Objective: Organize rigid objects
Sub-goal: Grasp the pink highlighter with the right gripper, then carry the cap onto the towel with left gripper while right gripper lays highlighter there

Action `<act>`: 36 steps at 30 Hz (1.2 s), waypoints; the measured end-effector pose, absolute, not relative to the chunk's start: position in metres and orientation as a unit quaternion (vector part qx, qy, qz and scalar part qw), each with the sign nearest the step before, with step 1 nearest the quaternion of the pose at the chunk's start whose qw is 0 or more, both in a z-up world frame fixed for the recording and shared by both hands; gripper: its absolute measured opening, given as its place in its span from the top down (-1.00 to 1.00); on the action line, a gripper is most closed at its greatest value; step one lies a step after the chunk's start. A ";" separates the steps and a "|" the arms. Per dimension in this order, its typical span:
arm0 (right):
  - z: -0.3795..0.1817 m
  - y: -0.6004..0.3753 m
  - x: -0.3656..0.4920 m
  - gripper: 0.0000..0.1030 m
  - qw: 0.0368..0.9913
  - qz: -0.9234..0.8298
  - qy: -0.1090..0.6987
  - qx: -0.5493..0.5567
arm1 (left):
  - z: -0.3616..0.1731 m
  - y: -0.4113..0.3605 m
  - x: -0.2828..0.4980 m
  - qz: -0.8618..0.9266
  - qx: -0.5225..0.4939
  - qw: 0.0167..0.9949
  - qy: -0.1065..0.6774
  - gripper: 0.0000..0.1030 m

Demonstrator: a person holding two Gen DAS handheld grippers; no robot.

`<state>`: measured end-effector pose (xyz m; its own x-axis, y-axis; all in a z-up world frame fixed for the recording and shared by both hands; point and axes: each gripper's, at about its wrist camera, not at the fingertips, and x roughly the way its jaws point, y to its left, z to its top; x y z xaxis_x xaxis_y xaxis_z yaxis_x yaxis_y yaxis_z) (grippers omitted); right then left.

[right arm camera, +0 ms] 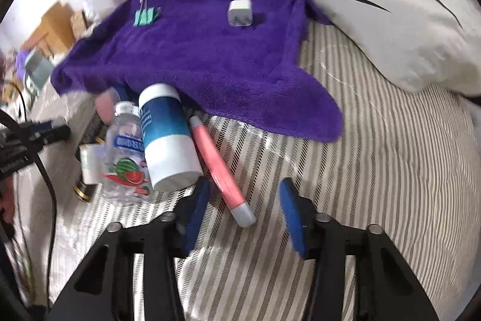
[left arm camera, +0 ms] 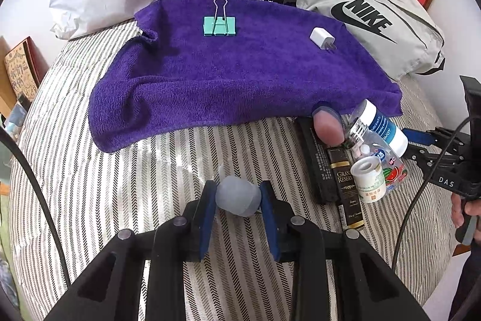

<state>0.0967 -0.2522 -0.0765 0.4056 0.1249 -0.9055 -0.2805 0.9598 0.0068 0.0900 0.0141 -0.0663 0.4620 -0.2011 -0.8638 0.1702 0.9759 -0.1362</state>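
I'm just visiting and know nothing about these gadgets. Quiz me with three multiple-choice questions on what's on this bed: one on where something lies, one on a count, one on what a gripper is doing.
1. Where does the green binder clip lie?
A. on the purple towel
B. on the grey Nike bag
C. among the bottles

2. How many small things lie on top of the towel?
A. none
B. two
C. five

3. What is the left gripper doing?
A. standing open and empty
B. pinching the towel's edge
C. clamped on a pale, translucent blob-shaped object

Answers:
1 A, the clip sits near the towel's far edge.
2 B, only the clip and the white charger plug rest there.
3 C, both blue pads press against the pale object's sides in the left wrist view.
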 end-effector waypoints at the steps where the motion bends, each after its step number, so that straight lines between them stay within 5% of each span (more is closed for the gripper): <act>1: -0.076 -0.250 0.096 0.18 0.838 0.125 0.524 -0.083 | -0.067 0.014 0.091 -0.108 -0.016 0.855 0.508 0.45; 4: -0.076 -0.245 0.095 0.59 0.840 0.150 0.515 -0.086 | -0.068 0.013 0.092 -0.107 -0.014 0.855 0.508 0.45; 8: -0.075 -0.246 0.089 0.75 0.835 0.145 0.523 -0.083 | -0.067 0.013 0.091 -0.104 -0.016 0.855 0.508 0.45; 36: -0.056 -0.272 0.067 0.77 0.828 0.141 0.543 -0.020 | -0.039 0.024 0.085 -0.105 -0.040 0.872 0.477 0.45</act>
<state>0.0666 -0.2717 -0.0558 0.3711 0.2121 -0.9041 -0.2557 0.9593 0.1201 0.0854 0.0243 -0.0395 0.5233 -0.2220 -0.8227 0.1449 0.9746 -0.1708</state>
